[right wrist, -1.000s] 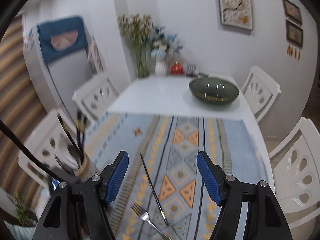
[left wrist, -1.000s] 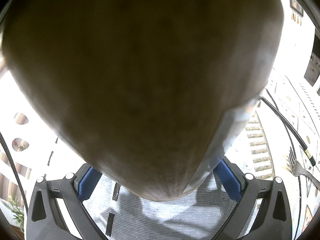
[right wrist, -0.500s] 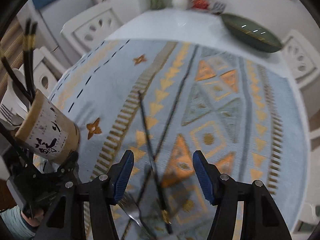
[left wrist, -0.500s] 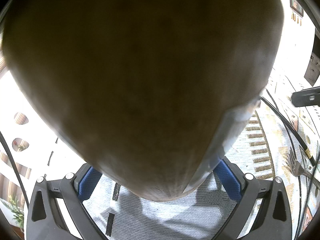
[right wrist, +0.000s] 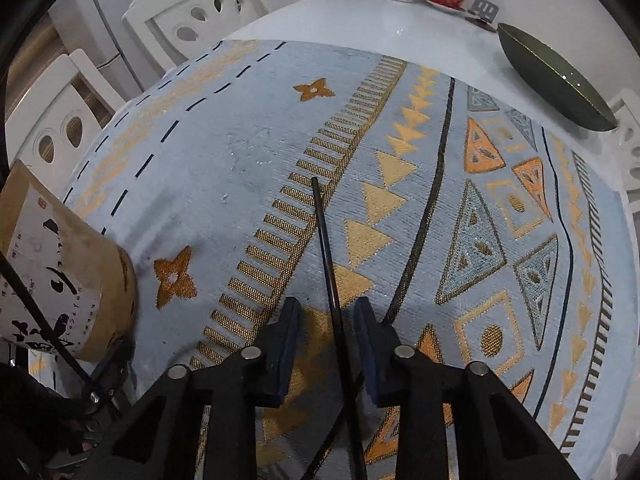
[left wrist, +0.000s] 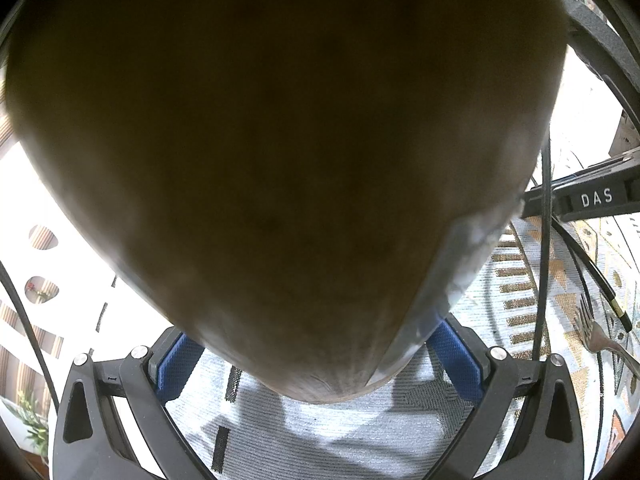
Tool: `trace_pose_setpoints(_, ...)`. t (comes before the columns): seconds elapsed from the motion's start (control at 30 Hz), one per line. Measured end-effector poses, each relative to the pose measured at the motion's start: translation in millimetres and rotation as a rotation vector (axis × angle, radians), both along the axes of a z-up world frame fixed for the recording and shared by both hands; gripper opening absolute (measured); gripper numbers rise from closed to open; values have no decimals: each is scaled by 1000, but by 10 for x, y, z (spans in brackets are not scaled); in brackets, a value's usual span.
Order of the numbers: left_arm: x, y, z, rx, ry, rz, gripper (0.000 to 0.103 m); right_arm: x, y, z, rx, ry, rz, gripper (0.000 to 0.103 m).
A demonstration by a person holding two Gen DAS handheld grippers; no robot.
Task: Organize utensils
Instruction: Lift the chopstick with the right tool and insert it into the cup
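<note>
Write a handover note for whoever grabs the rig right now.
Left gripper: clamped on the brown utensil holder, tilted.
Right gripper: down on the patterned cloth, jaws have just been closing around the black chopstick; a gap shows either side, so no grip yet.
Fork lies on the cloth.
Left: close, lift chopstick into holder, then fork.

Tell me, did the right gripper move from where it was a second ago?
Yes. The right gripper came down toward the patterned cloth, jaws just closing around the black chopstick; the green bowl slid to the view's top edge.
</note>
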State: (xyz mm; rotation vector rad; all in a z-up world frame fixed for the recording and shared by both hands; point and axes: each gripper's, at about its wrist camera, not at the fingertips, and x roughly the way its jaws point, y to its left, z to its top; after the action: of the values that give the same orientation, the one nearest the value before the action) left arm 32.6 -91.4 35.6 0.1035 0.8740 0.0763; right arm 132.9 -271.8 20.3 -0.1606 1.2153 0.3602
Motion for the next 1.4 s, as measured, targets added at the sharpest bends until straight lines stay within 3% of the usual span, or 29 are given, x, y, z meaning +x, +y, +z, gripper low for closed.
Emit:
trace_pose_setpoints(0.03,1,0,-3,-1,0,0,103,18,-12,-8,2,-4,-3,9)
trace_pose_setpoints(0.07,2,1,-7,-1,0,0,103,36,-43,-6,13,-4,-7,6)
trace_pose_setpoints(0.2,-2,3,-7,-1,0,0,103,-5,-187,91,100,-26,-32,5)
trace_pose_setpoints(0.4,-3,2,-6,-1,0,0,103,-256,-457,756,229,-182,-72,5)
trace_pose_setpoints(0.7,-4,4,-6,-1,0,1,103,-547,-722,1598,324,-372,-192,5)
trace_pose_setpoints(0.97,-7,12,-4,-1,0,1,103,-555,-489,2376,506,-471,-101,5)
trace_pose_setpoints(1.13,-8,13,-4,-1,0,1,103,-575,-288,2535,630,-423,-30,5)
trace_pose_setpoints(1.4,-7,19,-6,-1,0,1,103,-621,31,2378,616,-392,39,5)
